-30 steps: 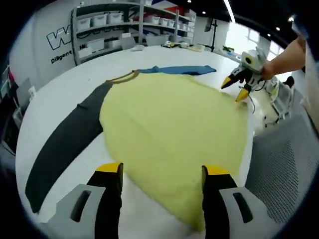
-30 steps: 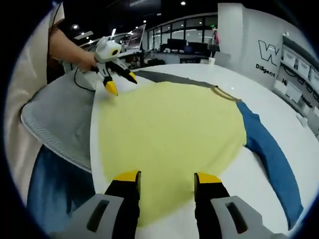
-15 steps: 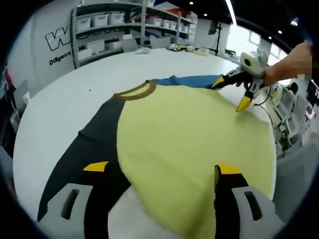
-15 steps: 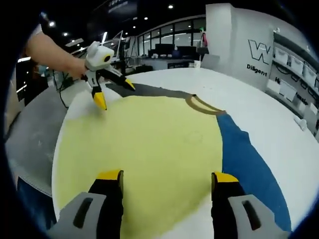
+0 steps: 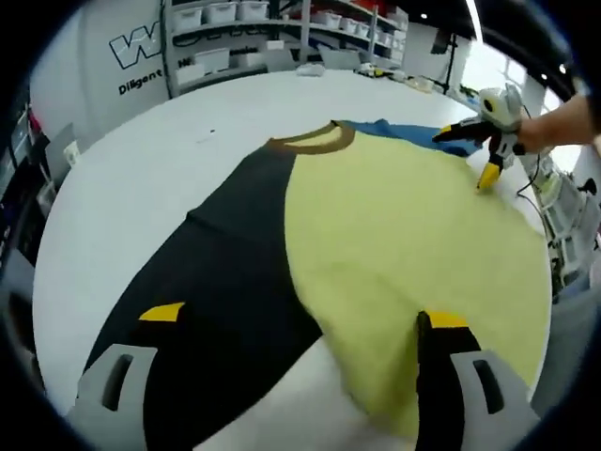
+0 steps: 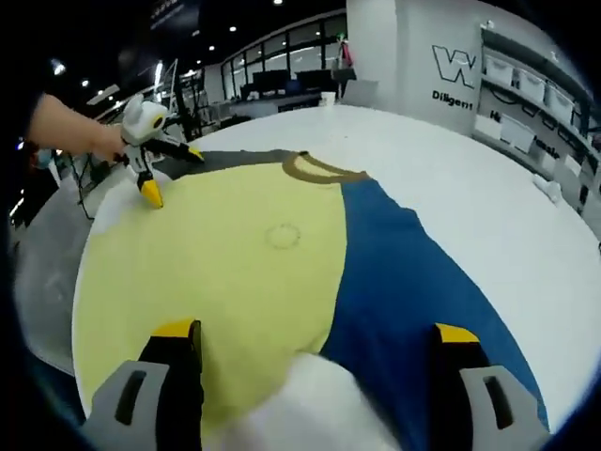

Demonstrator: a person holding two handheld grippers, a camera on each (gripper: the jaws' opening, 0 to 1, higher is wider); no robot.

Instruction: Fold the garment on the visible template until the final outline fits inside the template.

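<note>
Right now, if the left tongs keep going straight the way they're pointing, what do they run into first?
Most likely the shirt on the table: the open left tongs straddle the seam where its dark sleeve meets the yellow body. Depth is unclear.

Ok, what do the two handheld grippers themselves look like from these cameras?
Each view's own gripper, the left gripper and the right gripper, has two black jaws with yellow tips on grey housings with slots. Seen from across the table, each has a white rounded body and slim black fingers ending in yellow points. A thin cable trails off one.
</note>
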